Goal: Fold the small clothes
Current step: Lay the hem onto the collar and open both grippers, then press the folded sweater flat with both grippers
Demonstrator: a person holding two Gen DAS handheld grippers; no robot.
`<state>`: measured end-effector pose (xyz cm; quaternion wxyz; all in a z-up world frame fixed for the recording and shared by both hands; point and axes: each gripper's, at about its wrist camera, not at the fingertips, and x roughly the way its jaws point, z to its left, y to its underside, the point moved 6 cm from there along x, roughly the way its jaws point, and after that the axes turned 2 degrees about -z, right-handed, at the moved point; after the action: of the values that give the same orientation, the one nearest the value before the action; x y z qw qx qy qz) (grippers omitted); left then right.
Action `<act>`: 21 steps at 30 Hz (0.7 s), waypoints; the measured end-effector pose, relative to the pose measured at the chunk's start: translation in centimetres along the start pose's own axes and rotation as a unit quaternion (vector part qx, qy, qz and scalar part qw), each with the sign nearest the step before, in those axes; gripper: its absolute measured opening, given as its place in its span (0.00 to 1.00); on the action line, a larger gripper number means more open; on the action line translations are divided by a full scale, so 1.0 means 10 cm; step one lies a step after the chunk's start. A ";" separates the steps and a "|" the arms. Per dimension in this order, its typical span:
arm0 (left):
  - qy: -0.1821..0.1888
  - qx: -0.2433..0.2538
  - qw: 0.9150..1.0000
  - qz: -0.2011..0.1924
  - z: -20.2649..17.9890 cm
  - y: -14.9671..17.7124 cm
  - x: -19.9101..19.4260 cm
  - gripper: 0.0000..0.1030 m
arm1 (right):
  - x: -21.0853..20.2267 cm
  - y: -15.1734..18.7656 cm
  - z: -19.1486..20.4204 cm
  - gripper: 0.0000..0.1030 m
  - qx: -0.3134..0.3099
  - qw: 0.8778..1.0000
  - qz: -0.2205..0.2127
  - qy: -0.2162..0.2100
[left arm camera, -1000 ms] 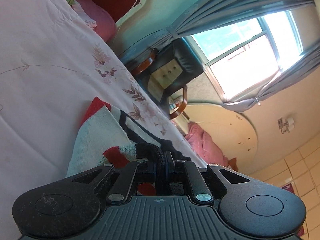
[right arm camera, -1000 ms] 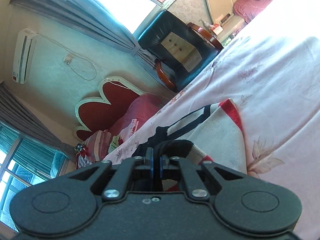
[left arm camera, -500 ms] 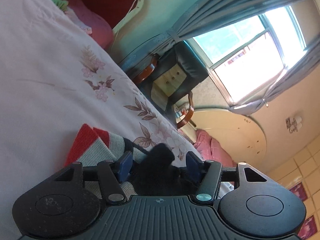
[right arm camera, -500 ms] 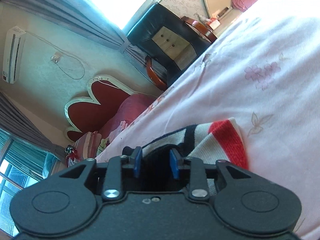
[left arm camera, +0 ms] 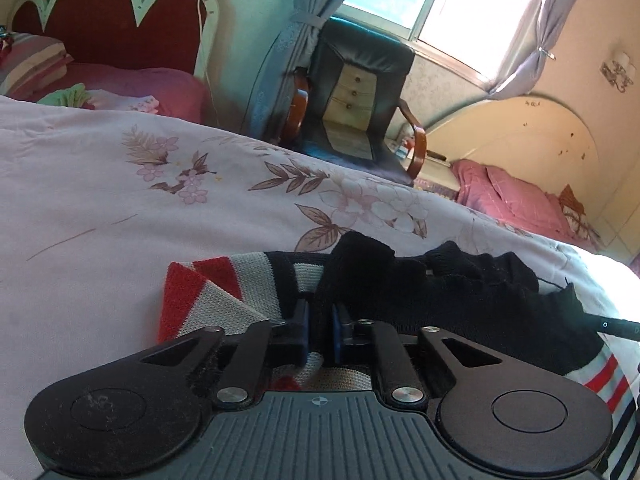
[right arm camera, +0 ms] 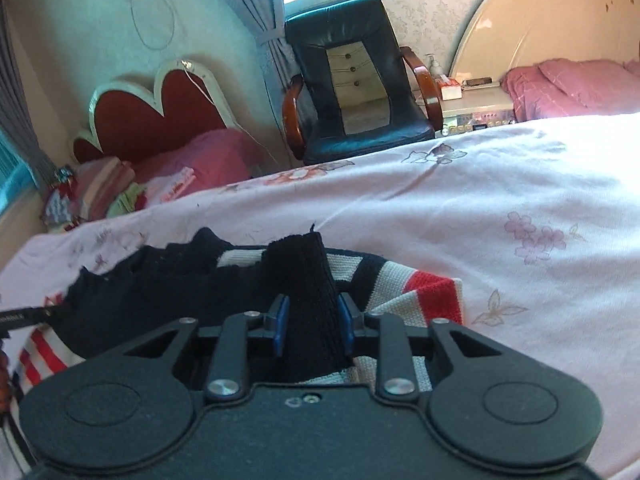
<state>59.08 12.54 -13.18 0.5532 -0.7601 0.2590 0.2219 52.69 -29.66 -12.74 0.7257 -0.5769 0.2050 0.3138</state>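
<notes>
A knitted sweater with red, grey and dark stripes [left arm camera: 224,284] and a black part [left arm camera: 472,292] lies on the pink flowered bedsheet [left arm camera: 100,208]. In the left wrist view my left gripper [left arm camera: 320,332] is shut on an upright fold of its black knit. In the right wrist view the same sweater [right arm camera: 428,284] lies just ahead. There my right gripper [right arm camera: 313,324] has a thick black fold filling the gap between its blue pads [right arm camera: 281,322], and its jaws are closing on it. A thin dark part at the edge of each view [left arm camera: 616,326] may belong to the other gripper.
Beyond the bed's far edge stands a black leather armchair [right arm camera: 360,92] with wooden arms. A red heart-shaped headboard [left arm camera: 104,20] with pink pillows and folded clothes [right arm camera: 120,192] is at the left. A second bed [right arm camera: 572,84] and a nightstand [right arm camera: 472,96] are at the right.
Both views have rolled from tilted to nearly level. Both grippers opened half a second ago and have closed again on black knit. The sweater now lies lower and flatter on the sheet.
</notes>
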 end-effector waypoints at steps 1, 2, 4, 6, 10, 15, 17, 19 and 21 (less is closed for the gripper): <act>-0.003 0.004 1.000 -0.009 -0.01 0.01 -0.02 0.06 | 0.00 0.01 0.05 0.05 -0.014 1.000 -0.002 0.010; -0.006 0.009 1.000 -0.021 -0.04 0.03 -0.06 0.05 | -0.01 0.02 0.09 0.05 -0.025 1.000 -0.005 0.014; -0.008 0.018 0.998 -0.053 -0.08 0.02 -0.18 0.05 | -0.06 0.03 0.15 0.04 -0.036 0.999 -0.025 0.030; -0.007 0.023 0.995 -0.096 -0.11 -0.03 -0.30 0.05 | -0.18 -0.02 0.10 0.04 -0.026 0.997 -0.058 0.037; -0.040 0.044 0.994 -0.088 -0.11 -0.05 -0.22 0.05 | -0.29 -0.06 0.04 0.04 -0.030 0.993 -0.095 0.055; -0.081 0.064 0.994 -0.043 -0.14 -0.01 -0.02 0.07 | 0.10 -0.01 -0.11 0.05 -0.027 0.995 -0.034 0.091; -0.077 0.064 0.994 -0.044 -0.15 -0.01 -0.08 0.14 | 0.09 -0.02 -0.11 0.12 -0.021 0.995 -0.032 0.088; -0.073 0.039 0.994 -0.070 -0.12 -0.06 -0.29 0.34 | -0.02 -0.05 -0.09 0.30 -0.016 0.996 -0.040 0.084; -0.048 0.036 0.993 -0.102 -0.19 -0.06 -0.58 0.44 | -0.24 -0.05 0.02 0.31 -0.027 0.996 -0.063 0.062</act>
<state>55.12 11.75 -8.55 0.6115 -0.7506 0.1616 0.1909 51.27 -30.03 -10.70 0.7141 -0.6264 0.2041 0.2367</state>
